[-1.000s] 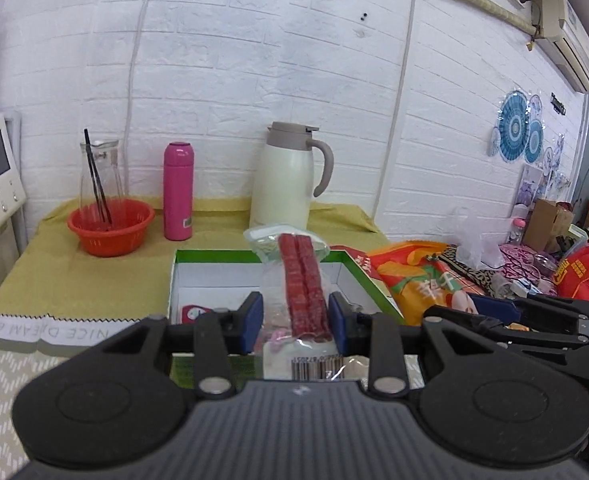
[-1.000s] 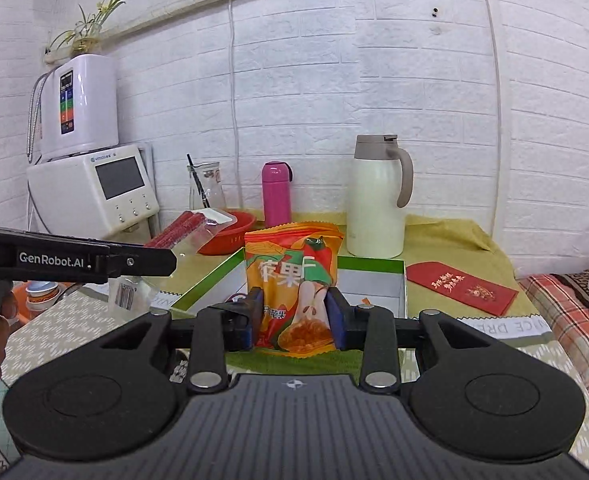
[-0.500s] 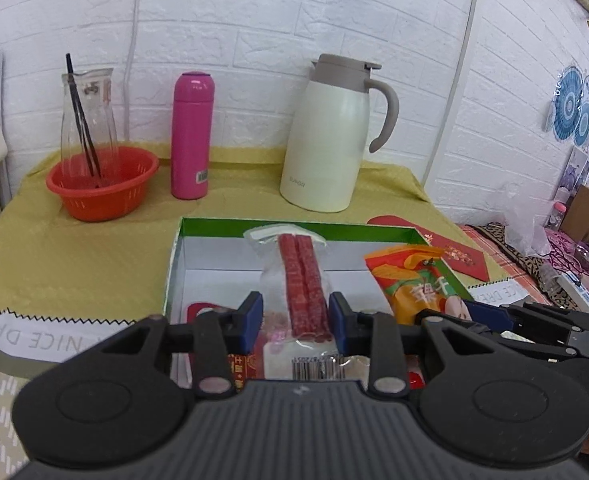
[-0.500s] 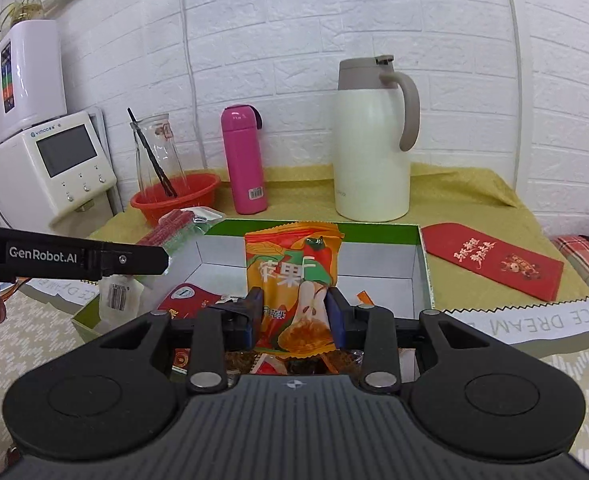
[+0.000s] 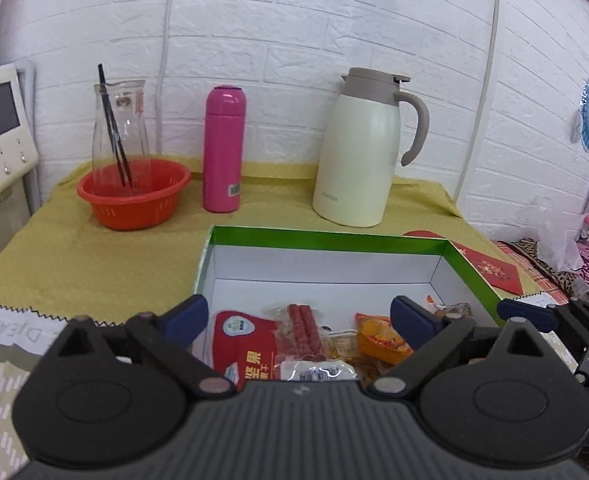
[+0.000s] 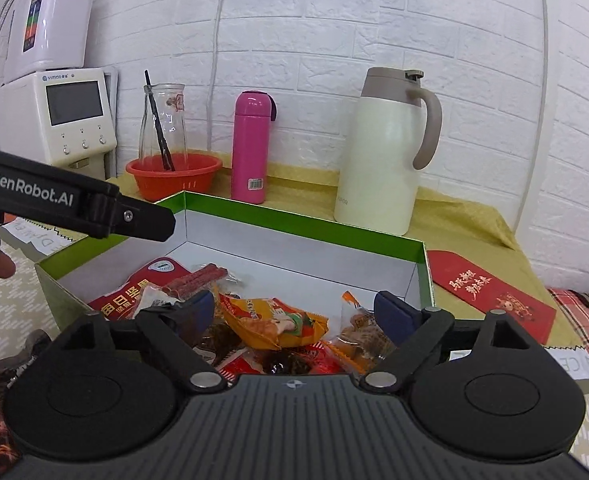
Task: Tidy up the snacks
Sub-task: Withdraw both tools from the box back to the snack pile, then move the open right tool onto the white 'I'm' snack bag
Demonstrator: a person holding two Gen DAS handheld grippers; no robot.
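Currently both sets of jaws are opening with nothing clamped: I keep the left gripper (image 5: 299, 316) and right gripper (image 6: 294, 307) over the green box (image 6: 302, 222), where the sausage pack (image 5: 302, 330) and orange packet (image 6: 272, 322) lie loose. Withdraw clear of the box rim.
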